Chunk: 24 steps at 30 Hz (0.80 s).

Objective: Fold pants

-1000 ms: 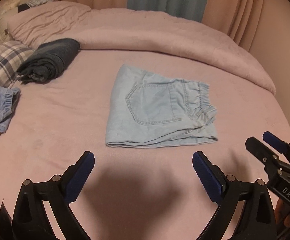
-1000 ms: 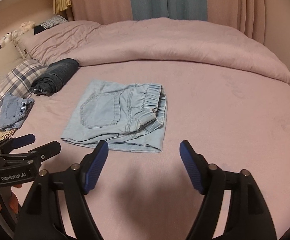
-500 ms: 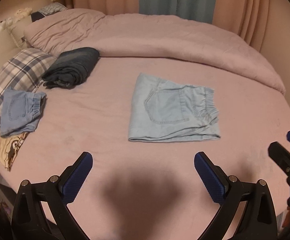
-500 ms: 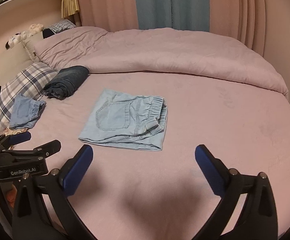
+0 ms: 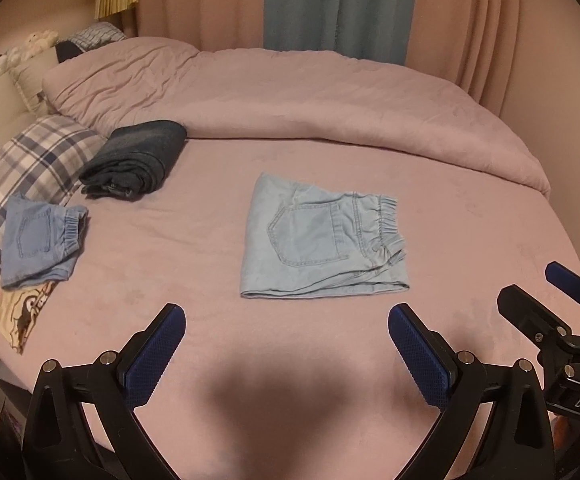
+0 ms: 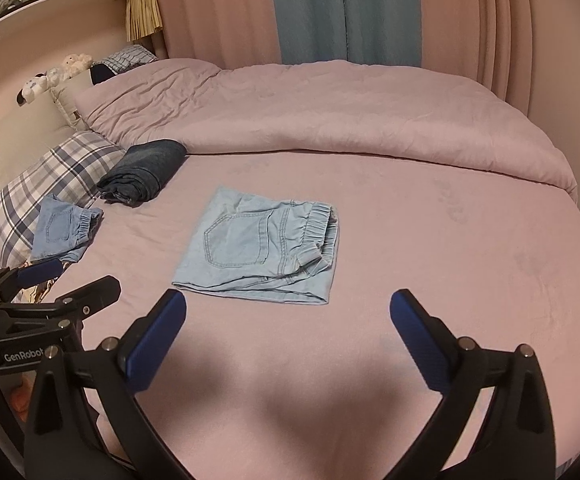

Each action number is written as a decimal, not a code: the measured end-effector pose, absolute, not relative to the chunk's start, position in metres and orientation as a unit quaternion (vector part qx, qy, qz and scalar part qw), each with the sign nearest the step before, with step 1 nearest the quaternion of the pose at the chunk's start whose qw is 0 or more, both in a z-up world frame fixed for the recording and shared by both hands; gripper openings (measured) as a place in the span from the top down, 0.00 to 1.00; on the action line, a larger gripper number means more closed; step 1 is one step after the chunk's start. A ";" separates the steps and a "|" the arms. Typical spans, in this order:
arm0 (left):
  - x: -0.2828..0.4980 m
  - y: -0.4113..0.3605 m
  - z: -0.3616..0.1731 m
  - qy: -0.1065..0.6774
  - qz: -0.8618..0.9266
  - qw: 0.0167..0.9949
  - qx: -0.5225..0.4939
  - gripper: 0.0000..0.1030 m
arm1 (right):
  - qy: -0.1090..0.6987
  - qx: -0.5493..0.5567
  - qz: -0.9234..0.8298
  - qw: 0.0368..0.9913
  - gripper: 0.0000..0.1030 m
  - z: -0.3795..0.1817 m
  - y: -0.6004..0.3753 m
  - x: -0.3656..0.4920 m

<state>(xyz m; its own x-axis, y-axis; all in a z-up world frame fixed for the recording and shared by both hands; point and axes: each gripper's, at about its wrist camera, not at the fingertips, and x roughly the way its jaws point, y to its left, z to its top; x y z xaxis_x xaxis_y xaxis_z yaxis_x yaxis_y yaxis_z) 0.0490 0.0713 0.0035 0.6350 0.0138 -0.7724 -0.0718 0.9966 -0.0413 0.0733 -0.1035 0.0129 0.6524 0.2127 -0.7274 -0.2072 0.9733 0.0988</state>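
Light blue denim pants [image 5: 318,240] lie folded into a flat rectangle in the middle of the pink bed, back pocket up and elastic waistband to the right; they also show in the right wrist view [image 6: 261,244]. My left gripper [image 5: 285,344] is open and empty, held above the near edge of the bed, well short of the pants. My right gripper [image 6: 287,330] is open and empty, beside the left one. Each gripper shows at the edge of the other's view: the right gripper [image 5: 546,312] and the left gripper [image 6: 69,280].
A folded dark denim garment [image 5: 137,160] lies at the back left. Another folded light blue pair [image 5: 37,240] rests on a plaid pillow [image 5: 17,164]. A pink duvet [image 5: 310,100] is bunched along the back. Curtains [image 5: 330,4] hang behind.
Both grippers have pulled back and up from the folded pants, so more of the bed and the pillow side shows. The right gripper's jaws have opened wider. The pants have not moved.
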 end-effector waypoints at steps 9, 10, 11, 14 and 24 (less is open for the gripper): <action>0.048 0.071 0.005 0.425 0.024 0.904 -0.034 0.02 | 0.398 0.006 0.113 0.910 0.00 0.017 -0.104 0.072; 0.048 0.071 0.005 0.425 0.026 0.904 -0.035 0.02 | 0.398 0.005 0.113 0.910 0.00 0.017 -0.106 0.073; 0.048 0.071 0.005 0.425 0.026 0.904 -0.034 0.02 | 0.398 0.005 0.113 0.910 0.00 0.017 -0.106 0.073; 0.048 0.071 0.005 0.424 0.025 0.905 -0.035 0.02 | 0.397 0.005 0.115 0.911 0.00 0.017 -0.108 0.075; 0.046 0.069 0.005 0.424 0.027 0.905 -0.034 0.02 | 0.395 0.006 0.115 0.911 0.00 0.019 -0.112 0.075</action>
<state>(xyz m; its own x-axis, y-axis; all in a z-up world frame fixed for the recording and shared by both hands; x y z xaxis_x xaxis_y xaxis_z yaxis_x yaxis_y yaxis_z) 0.0459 0.0687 0.0053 0.6391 0.0201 -0.7688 -0.0782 0.9962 -0.0390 0.0751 -0.1115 0.0194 0.6609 0.2142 -0.7192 -0.2045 0.9735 0.1020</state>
